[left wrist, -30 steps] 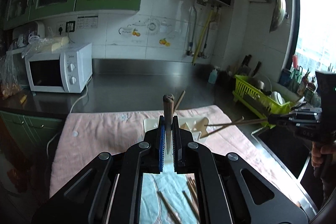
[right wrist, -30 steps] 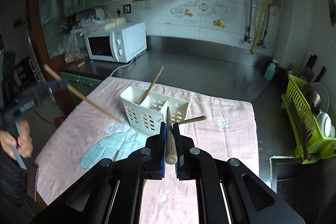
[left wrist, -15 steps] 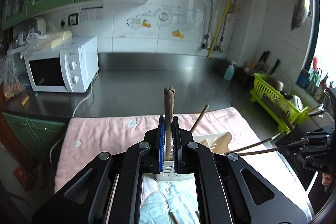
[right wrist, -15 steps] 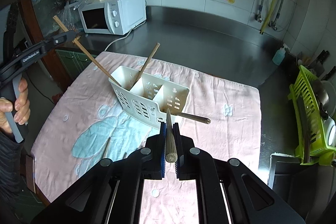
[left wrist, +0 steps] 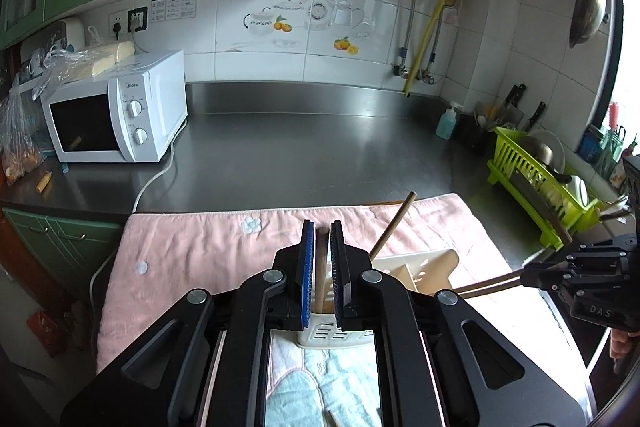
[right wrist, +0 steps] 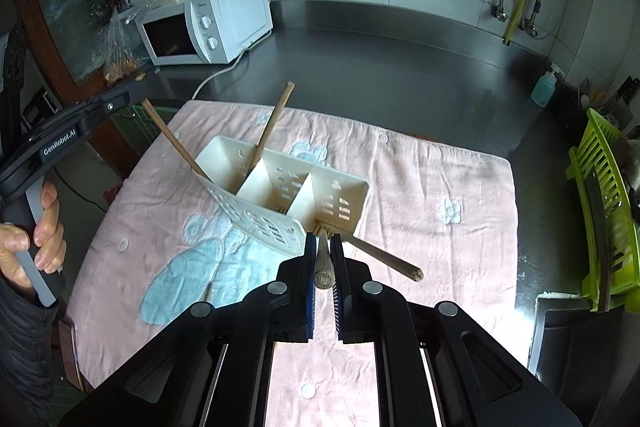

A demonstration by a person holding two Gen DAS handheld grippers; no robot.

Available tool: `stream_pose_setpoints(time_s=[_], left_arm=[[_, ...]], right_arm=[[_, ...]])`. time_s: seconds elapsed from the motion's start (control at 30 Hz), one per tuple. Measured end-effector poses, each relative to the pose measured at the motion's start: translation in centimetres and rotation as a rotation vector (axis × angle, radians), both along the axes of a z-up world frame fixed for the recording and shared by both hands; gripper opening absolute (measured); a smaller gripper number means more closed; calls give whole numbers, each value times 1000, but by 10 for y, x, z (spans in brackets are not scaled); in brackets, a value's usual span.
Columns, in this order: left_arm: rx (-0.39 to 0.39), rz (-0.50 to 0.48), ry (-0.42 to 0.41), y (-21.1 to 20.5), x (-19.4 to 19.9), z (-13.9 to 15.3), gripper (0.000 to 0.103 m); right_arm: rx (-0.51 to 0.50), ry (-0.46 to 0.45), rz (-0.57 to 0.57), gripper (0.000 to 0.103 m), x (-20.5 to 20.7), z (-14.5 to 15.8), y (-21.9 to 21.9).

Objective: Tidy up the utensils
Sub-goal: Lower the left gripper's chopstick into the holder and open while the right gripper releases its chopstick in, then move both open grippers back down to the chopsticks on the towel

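Note:
A white three-compartment utensil caddy (right wrist: 340, 187) stands on a pink towel (right wrist: 440, 179); it also shows in the left wrist view (left wrist: 424, 267). My left gripper (left wrist: 319, 263) is shut on a wooden chopstick (left wrist: 320, 283) whose lower end dips into the caddy's left compartment. One chopstick (right wrist: 272, 123) leans in that compartment. My right gripper (right wrist: 322, 255) is shut on a wooden chopstick (right wrist: 324, 267) by the caddy's right compartment; a second chopstick (right wrist: 384, 259) points out beside it.
A white microwave (left wrist: 120, 111) stands at the back left of the steel counter (left wrist: 320, 155). A green dish rack (left wrist: 536, 187) is at the right. A loose chopstick (right wrist: 208, 291) lies on the towel's blue patch.
The left chopstick has sunk between the fingers into the caddy. The right gripper has come down closer to the caddy's right end.

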State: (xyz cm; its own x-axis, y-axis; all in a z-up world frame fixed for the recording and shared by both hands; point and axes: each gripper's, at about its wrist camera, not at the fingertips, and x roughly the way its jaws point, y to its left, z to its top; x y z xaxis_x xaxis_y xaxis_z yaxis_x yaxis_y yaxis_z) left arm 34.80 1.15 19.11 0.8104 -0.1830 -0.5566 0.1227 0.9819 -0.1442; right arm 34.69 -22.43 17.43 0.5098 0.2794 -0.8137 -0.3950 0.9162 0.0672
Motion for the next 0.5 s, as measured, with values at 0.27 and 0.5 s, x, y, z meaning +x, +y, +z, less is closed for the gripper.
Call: stream_pose_setpoints(time_s=[0.27,0.5], left_arm=[[-21,2,-29,3,-29,10,19],[-7,-1,-25,2,-83,-1,31]], right_arm=[[52,-100,-22,24,-29,21,-11],[55,-145,4,25,-100,-1,-14]])
